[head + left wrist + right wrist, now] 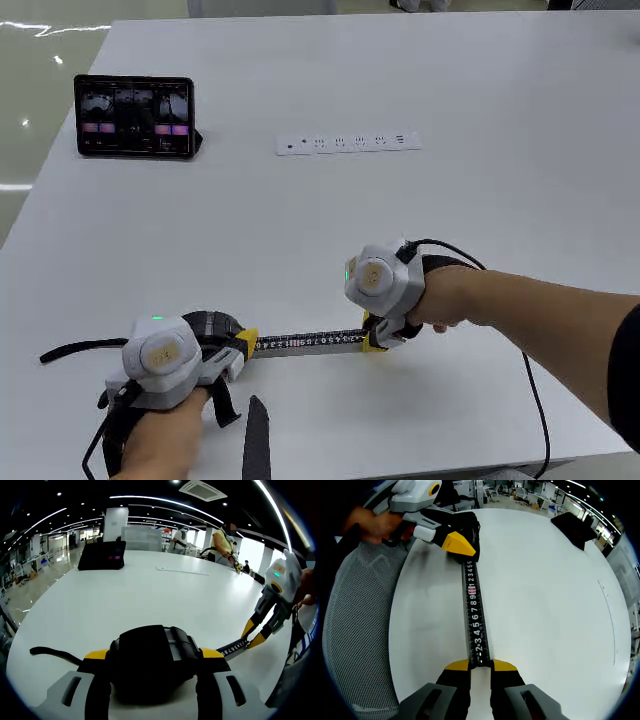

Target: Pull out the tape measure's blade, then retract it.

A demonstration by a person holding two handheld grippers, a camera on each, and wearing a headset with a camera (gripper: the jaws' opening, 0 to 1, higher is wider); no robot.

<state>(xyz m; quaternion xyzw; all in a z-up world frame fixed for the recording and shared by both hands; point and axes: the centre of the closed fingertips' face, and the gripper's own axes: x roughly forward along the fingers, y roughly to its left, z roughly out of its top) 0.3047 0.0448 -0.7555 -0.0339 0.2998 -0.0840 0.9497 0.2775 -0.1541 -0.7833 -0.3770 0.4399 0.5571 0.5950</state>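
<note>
The black tape measure case [212,325] rests on the white table near the front left, and my left gripper [232,346] is shut on it. In the left gripper view the case [150,660] sits between the yellow-tipped jaws of my left gripper [152,654]. A short length of blade [308,343] runs right from the case to my right gripper [378,340]. In the right gripper view, my right gripper [480,666] is shut on the blade's end. There the blade [472,605], printed with numbers, lies flat on the table and leads back to the case [468,527].
A tablet [135,116] stands at the back left and a white power strip [348,142] lies mid-table. A black strap [80,349] trails left of the case. A dark object [256,445] sits at the front edge. People stand beyond the table's far side [222,540].
</note>
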